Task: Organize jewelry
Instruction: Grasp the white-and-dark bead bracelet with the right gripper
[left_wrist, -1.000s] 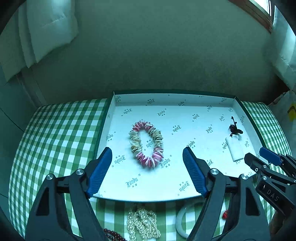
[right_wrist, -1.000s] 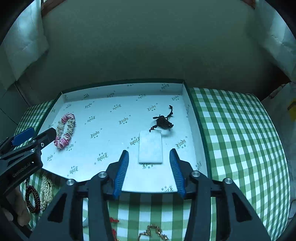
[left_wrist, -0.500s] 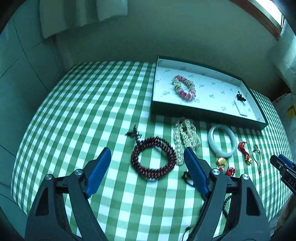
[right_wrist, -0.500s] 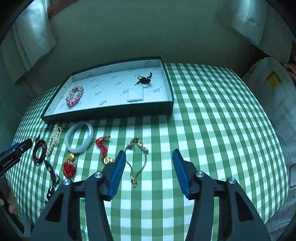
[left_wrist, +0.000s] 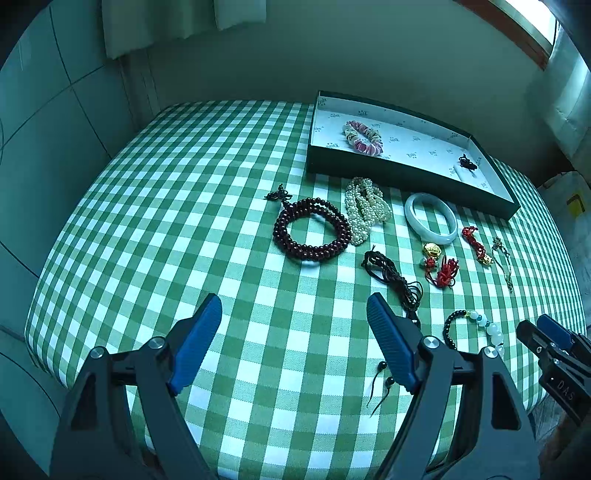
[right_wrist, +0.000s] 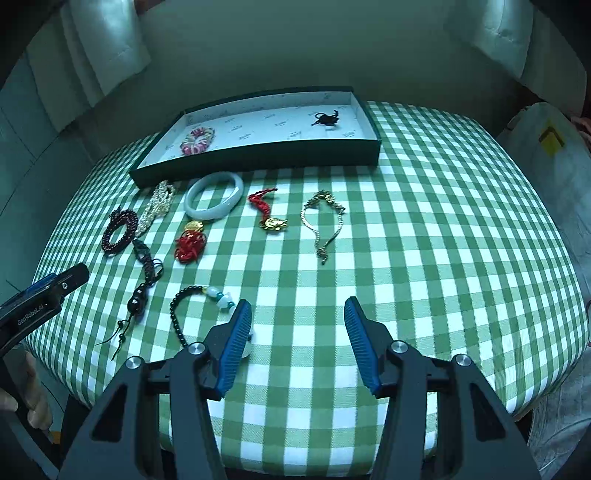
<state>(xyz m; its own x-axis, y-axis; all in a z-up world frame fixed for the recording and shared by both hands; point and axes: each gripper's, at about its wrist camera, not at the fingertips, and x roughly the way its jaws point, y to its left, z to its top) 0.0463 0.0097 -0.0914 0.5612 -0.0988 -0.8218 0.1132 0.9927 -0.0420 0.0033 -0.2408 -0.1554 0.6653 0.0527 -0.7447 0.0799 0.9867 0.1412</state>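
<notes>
Green-and-white checked cloth is covering the desk (right_wrist: 424, 221), with a pale wall behind. Toward the upper middle of the right wrist frame a dark box (right_wrist: 258, 157) is sitting, holding a pink bracelet (right_wrist: 197, 142) and a black knotted piece (right_wrist: 325, 119). Below it, loose jewelry is lying spread out: a jade bangle (right_wrist: 214, 199), a gold chain (right_wrist: 325, 225), dark red beads (left_wrist: 312, 230) and pearls (left_wrist: 365, 214). The left hand-held gripper (left_wrist: 295, 339) is hovering with its jaws wide apart and empty; the right hand-held gripper (right_wrist: 297, 339) is hanging parted, gripping nothing.
</notes>
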